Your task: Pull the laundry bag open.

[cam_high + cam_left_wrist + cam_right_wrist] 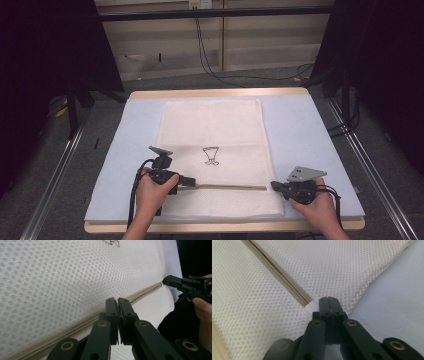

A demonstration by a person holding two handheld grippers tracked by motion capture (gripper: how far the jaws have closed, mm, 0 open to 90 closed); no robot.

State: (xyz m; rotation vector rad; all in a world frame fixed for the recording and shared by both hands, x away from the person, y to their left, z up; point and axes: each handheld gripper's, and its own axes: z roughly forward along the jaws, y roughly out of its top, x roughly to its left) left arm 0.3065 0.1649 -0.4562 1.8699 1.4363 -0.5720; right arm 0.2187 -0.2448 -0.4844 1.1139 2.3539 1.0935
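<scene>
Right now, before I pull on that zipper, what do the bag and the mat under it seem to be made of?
The bag looks like soft cream mesh fabric, probably synthetic: a honeycomb of small holes shows in both gripper views, matte. Its zipper looks like beige woven tape with fine teeth; plastic or metal, I cannot tell. The mat appears to be smooth pale blue foam or felt, matte, without weave.

White mesh zippered bag [215, 145], flat

A lab recording bay: black curtains [47, 60] flank 1 padded table [310, 130] (cables [210, 60] trail over grey carpet)
</scene>
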